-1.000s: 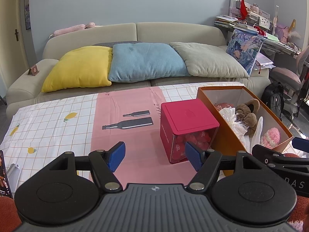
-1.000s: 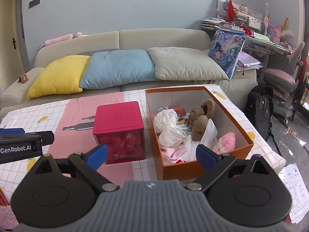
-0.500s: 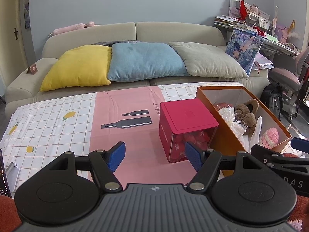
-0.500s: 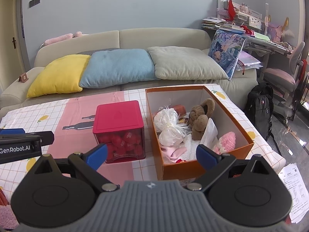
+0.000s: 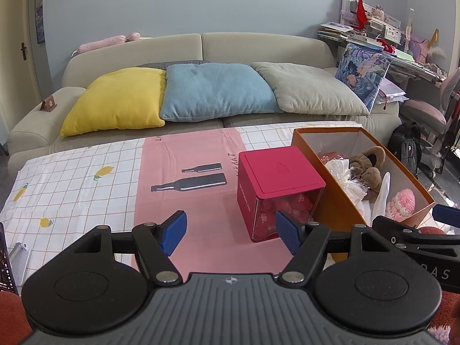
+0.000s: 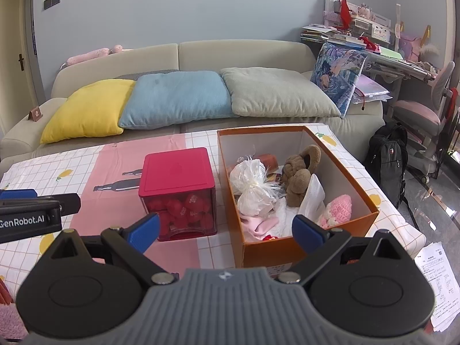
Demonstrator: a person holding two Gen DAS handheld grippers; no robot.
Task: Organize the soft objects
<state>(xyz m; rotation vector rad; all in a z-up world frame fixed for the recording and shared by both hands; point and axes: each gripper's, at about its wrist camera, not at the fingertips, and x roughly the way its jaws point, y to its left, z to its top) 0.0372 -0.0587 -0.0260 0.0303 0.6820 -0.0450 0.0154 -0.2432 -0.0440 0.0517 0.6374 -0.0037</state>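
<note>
A beige sofa [image 6: 184, 57] with 3 cushions fills the background; in front of it, a surface [image 5: 72, 189] under a checked cloth with a pink panel. On it, to the right, an open orange box [image 6: 339, 172] holds the soft objects: a brown plush toy [image 6: 300, 172], a crinkly white bag [image 6: 253, 184], a pink knitted piece [image 6: 339, 208] and pale pink fabric. Just left of the box sits a lidded red cube container [image 6: 178, 189] full of small red items printed "400". Both tools hover low and near, empty: the left hand-held gripper [image 5: 230, 231] and right hand-held gripper [image 6: 227, 230] are each spread wide. The toys look light and squashy, so pinching the plush body should hold; the bag looks slippery, best taken at its tied neck. "GenRobot.AI" reads on the left tool
</note>
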